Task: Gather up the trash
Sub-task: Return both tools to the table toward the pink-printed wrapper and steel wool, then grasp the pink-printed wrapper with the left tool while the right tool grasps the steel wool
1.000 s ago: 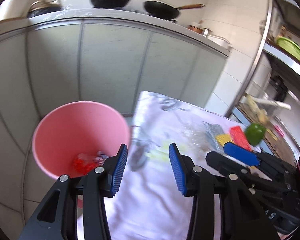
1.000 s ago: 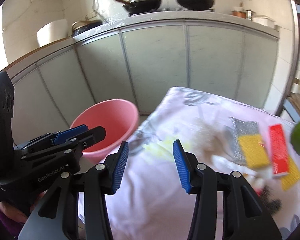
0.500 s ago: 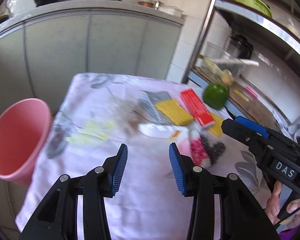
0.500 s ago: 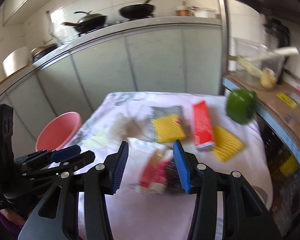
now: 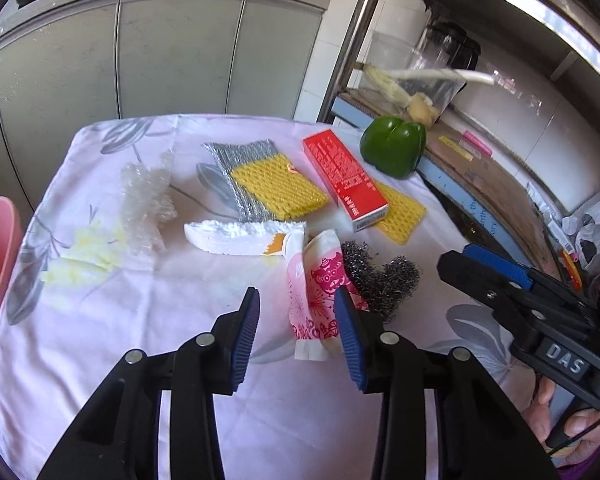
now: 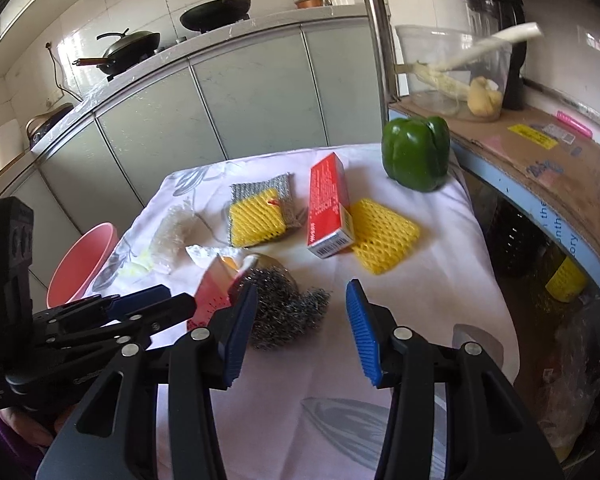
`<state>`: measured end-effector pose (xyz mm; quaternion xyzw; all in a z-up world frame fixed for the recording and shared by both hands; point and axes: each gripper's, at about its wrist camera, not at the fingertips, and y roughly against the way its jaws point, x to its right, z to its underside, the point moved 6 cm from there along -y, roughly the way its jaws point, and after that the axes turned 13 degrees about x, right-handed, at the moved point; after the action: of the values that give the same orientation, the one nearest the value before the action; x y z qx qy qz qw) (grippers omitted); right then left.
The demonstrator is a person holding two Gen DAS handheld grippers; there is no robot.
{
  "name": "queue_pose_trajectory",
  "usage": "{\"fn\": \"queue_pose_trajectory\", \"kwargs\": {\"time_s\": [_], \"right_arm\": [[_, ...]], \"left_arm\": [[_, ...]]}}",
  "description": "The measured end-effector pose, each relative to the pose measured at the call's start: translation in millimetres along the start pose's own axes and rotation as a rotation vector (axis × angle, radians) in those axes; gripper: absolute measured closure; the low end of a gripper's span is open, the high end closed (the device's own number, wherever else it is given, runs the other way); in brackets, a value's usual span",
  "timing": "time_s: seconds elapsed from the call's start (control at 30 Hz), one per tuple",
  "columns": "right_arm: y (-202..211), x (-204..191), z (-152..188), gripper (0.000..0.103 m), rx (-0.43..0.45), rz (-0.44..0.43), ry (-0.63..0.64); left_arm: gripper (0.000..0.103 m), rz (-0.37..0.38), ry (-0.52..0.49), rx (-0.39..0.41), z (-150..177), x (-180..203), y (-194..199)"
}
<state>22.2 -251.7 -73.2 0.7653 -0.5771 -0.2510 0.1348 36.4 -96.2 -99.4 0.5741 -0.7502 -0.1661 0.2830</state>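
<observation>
Two grippers hover apart-jawed: left gripper (image 5: pixel 296 334), just narrowing, empty above crumpled pink-patterned paper cup (image 5: pixel 314 280); right gripper (image 6: pixel 302 322) empty beside steel-wool scourer (image 6: pixel 286 306). Bare cloth (image 5: pixel 140 320) lies nearest; pink bucket (image 6: pixel 82 264) stands off the table's left edge.

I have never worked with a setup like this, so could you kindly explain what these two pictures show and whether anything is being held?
There is no robot: a person holds a two-finger gripper in each hand, and a fisheye camera on each looks along its blue-padded fingers. One picture comes from the left gripper, the other from the right gripper; each also shows the other gripper at its edge. On the cloth-covered table lie a crushed pink paper cup, a steel scourer, two yellow foam nets, a red box, a green pepper and crumpled clear plastic. A pink bin stands beside the table. Both grippers are open and hold nothing; the left one's jaws have just been closing, with the cup's near end between them.
</observation>
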Motion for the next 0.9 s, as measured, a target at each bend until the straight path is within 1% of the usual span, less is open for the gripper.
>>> {"fn": "queue_pose_trajectory", "kwargs": {"time_s": [0.13, 0.2, 0.3, 0.47, 0.73, 0.9], "right_arm": [[-4.3, 5.3, 3.5, 0.056, -0.016, 0.002, -0.017], [-7.8, 8.1, 6.3, 0.056, -0.031, 0.001, -0.031], [-12.1, 11.1, 10.0, 0.056, -0.048, -0.006, -0.057], [-20.0, 12.8, 14.9, 0.056, -0.078, -0.033, -0.109], [-41.3, 9.6, 27.8, 0.056, -0.154, -0.065, -0.176], [-48.9, 1.4, 31.9, 0.056, -0.158, -0.068, -0.172]], "left_arm": [[0.070, -0.008, 0.021, -0.032, 4.3, -2.7, -12.4], [0.083, -0.010, 0.020, -0.043, 6.7, -3.0, -17.0], [0.095, 0.006, 0.001, -0.039, 7.3, 0.3, -16.0], [0.097, 0.020, 0.002, -0.020, 4.7, -1.3, -6.3], [0.097, 0.003, 0.022, 0.043, -5.4, -21.1, 21.7], [0.097, -0.007, 0.047, 0.048, -3.8, -31.6, 28.8]]}}
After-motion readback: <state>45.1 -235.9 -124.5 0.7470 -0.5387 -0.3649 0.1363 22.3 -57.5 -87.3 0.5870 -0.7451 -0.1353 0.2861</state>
